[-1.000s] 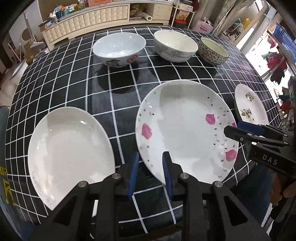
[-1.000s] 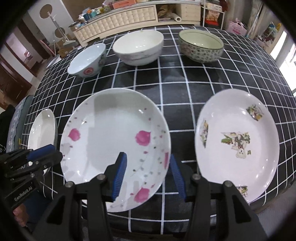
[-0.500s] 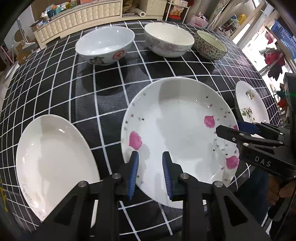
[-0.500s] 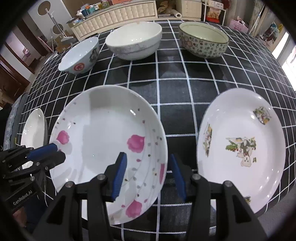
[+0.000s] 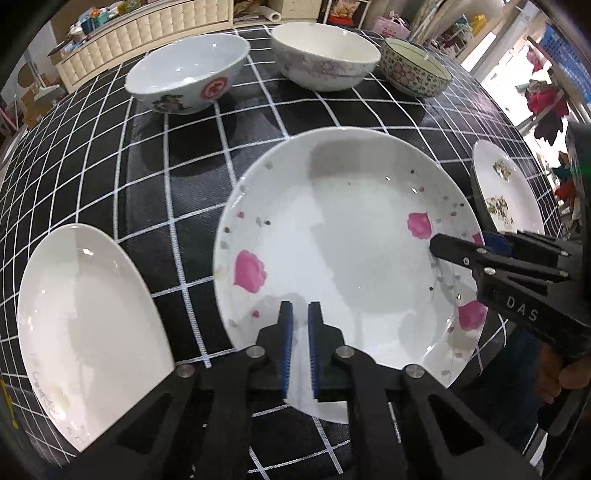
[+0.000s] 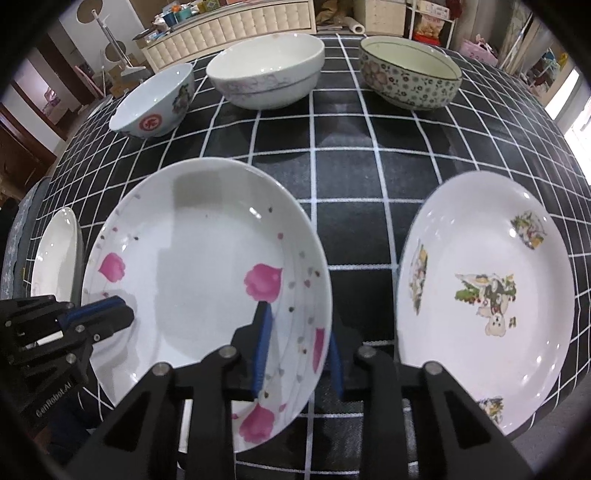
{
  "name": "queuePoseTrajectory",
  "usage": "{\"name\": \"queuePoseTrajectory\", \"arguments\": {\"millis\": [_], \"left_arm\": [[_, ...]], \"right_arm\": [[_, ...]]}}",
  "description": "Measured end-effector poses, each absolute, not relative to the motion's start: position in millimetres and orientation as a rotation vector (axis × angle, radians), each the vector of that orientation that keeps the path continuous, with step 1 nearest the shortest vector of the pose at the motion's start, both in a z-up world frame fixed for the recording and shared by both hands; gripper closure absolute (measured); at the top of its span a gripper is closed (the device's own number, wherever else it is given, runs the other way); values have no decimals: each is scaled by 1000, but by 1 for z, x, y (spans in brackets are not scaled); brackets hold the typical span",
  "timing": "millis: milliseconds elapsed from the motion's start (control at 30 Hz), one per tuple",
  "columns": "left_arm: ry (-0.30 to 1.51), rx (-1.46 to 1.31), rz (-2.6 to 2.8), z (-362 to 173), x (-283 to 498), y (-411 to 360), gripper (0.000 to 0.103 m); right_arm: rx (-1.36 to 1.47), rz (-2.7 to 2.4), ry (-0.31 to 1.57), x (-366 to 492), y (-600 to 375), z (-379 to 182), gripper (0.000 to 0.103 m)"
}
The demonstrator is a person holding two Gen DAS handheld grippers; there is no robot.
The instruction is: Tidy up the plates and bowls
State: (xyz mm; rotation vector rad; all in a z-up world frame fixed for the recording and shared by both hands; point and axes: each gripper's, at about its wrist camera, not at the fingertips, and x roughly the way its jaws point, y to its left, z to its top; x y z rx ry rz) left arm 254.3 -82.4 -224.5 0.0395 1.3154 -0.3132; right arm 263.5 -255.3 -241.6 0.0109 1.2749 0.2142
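Black tablecloth with white grid (image 5: 184, 206) covering the table.

Near row, left to right: plain white plate (image 5: 85, 317), pink-flowered plate (image 5: 343, 258), plate with picture decals (image 6: 487, 306). Plates apart from one another, cloth showing between them.

Far row, left to right: pale bowl with red seal mark (image 5: 188, 79), large white bowl (image 5: 325, 55), flower-patterned bowl with dark rim (image 5: 415, 72). All three upright, standing separately, none stacked.

Left gripper (image 5: 299, 314): over the near-left rim of the pink-flowered plate, pointing steeply down. Jaws just closed in, blue pads now nearly together with only a thin slit between. Rim passes under the fingers; not possible to tell from either view whether the pads actually pinch it. In the right wrist view the left tool's tip lies at the plate's left edge, one blue pad visible on top of the rim.

Right gripper (image 6: 297, 347): astride the near-right rim of the same plate, one blue pad inside on the white surface, the other outside below the edge. Jaws just narrowing around the rim, not seen to press firmly yet; small gaps visible either side.

Pink-flowered plate appears flat on the cloth, centre of the near row, between the two tools.

Cream cabinet (image 6: 236, 22) and clutter beyond the far edge.
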Motion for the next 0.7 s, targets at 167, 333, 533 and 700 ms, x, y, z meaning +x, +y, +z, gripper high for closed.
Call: {"name": "queuePoseTrajectory", "arguments": {"millis": [167,333,533,700], "left_arm": [[1308,49,-351,-226,251,-97,100],[1283,70,-358,-220,250,-105,100],[1260,72,-305,-208,251,-87,100],[1264,-10,-337,-199,251,-58,78]], "right_arm": [[22,222,1269,264,-256,-242,71],[28,225,1271,266,-256,-243,71],[32,220,1265,264,-257,-242,71],[30,217,1258,263,-257,-241,71]]}}
